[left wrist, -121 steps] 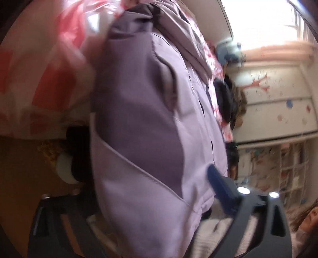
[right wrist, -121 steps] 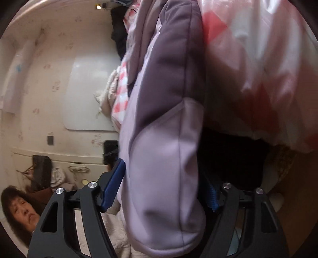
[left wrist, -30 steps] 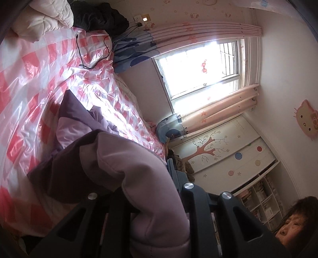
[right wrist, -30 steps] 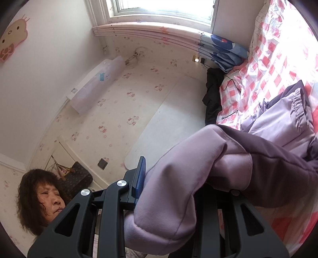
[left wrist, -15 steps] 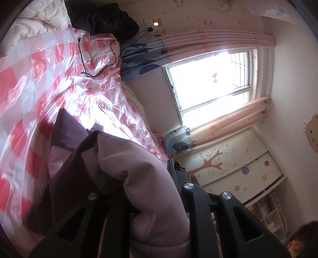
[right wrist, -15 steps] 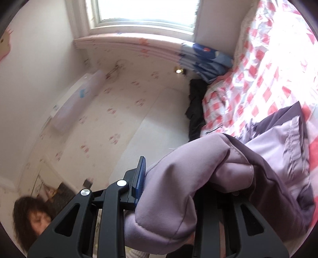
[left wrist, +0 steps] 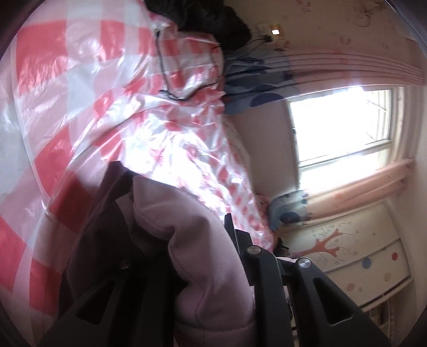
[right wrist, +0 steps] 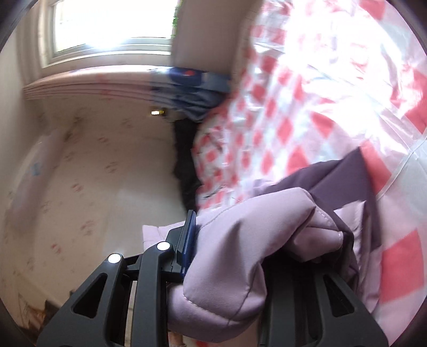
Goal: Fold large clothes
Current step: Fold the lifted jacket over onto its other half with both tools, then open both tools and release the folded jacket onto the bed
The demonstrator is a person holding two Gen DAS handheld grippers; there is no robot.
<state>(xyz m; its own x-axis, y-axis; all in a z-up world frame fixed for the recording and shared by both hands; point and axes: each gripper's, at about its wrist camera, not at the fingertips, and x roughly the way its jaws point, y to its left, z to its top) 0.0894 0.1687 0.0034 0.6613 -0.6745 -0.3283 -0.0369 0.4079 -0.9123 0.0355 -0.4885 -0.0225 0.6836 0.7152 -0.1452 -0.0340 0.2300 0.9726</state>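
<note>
1. The left tongs are pinching a thick bunch of the lilac padded jacket; the cloth swells out between the two black arms, so the jaws stand apart only by the thickness of the padding
2. The right tongs are likewise clamped on a padded roll of the jacket, with the blue pad on the left finger pressed against the fabric
3. Holding the garment at two points this way looks meant to carry one edge over the rest as a fold; the darker purple panel trails from the grip down toward the bed
4. The jacket hangs from both tongs above the pink-and-white checked bed cover, toward the bed's near edge; I cannot tell whether its lower part touches the cover
5. Only the left view shows the black cable lying on the cover, the dark heap at the bed's far corner, and the painted wardrobe
6. Only the right view shows the long patterned wall beside the bed; both views catch the window, and blur softens much of the right one
</note>
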